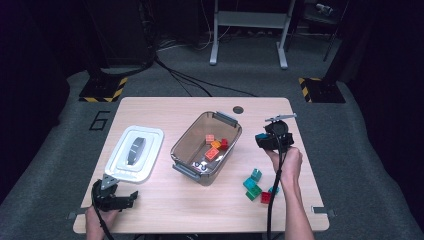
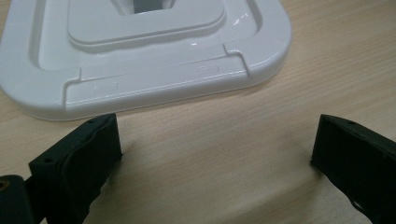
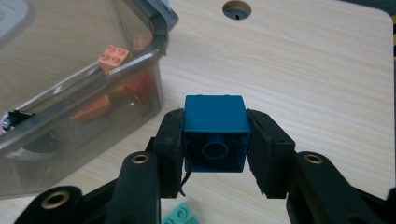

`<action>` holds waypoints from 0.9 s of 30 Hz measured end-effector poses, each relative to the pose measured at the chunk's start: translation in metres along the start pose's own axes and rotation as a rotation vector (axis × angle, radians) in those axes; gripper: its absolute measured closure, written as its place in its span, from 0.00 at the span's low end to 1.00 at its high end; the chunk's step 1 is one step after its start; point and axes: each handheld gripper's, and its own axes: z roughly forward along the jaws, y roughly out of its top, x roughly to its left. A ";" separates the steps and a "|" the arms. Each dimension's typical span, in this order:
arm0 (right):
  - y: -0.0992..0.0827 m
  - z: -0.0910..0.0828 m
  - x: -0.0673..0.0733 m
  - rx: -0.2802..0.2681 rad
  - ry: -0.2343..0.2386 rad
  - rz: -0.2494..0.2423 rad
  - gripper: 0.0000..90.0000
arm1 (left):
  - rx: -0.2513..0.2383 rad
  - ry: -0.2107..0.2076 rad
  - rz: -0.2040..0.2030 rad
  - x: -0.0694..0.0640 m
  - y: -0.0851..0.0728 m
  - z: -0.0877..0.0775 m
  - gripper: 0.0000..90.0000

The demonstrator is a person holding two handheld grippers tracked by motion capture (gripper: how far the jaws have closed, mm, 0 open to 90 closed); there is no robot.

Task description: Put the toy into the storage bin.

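The right gripper (image 3: 215, 140) is pinching a blue toy brick (image 3: 215, 133) above the table, just right of the clear plastic bin (image 1: 186, 150), which is lying to its left; the left gripper (image 2: 215, 154) is resting spread beside the white lid (image 2: 140, 56)

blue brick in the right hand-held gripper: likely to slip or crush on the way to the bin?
Probably stiff: the blue brick keeps square edges between the right hand-held gripper pads. Likely light, since its underside is hollow. Slip seems unlikely, with flat sides against both pads.
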 end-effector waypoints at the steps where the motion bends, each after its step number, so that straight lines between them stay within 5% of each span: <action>1: 0.003 -0.002 0.002 -0.001 -0.001 -0.003 0.66 | 0.000 0.000 0.001 0.000 0.000 0.000 0.01; 14: 0.034 -0.013 0.022 -0.043 0.024 -0.059 0.66 | -0.001 0.000 0.000 0.000 0.000 0.000 0.01; 27: 0.057 0.009 0.058 -0.026 0.075 -0.155 0.66 | -0.006 0.002 -0.002 0.000 0.000 0.000 0.01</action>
